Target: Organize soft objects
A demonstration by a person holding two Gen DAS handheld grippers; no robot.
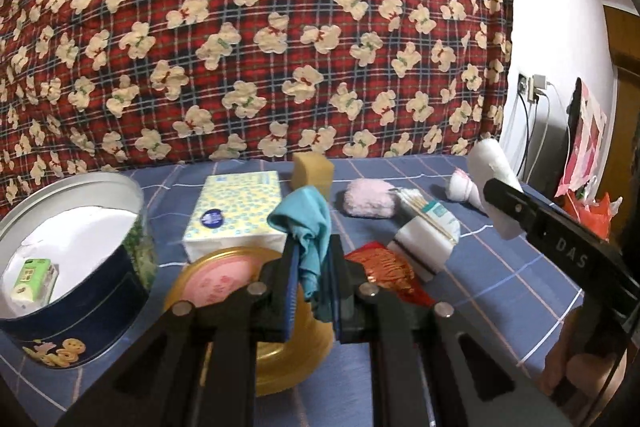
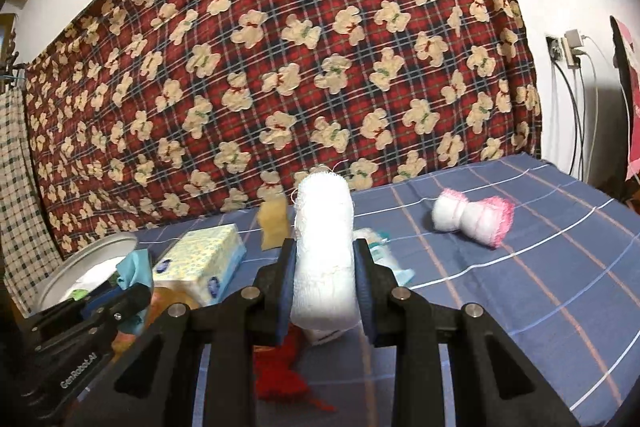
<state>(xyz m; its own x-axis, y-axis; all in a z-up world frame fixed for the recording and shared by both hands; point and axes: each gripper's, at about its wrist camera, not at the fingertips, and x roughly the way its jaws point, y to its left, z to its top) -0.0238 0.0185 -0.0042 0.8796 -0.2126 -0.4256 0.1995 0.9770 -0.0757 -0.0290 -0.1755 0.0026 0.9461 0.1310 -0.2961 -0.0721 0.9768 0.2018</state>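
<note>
Round tin (image 1: 80, 291) cut off at left edge — sponge (image 2: 273, 223) blurred, partly behind gauze roll (image 2: 325, 259).

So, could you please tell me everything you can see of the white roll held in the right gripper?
The white roll looks like rolled gauze or soft cloth, with frayed threads at its top end. It stands roughly upright, clamped at its sides between the right gripper's fingers, its upper part rising above them. It is held above the blue checked sheet; nothing else visibly touches it.

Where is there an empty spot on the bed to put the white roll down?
Bare blue sheet lies right of the pink-edged sock, toward the bed's edge. It is crowded on the left, around the tissue box, gold lid, cotton swabs and tin.
</note>
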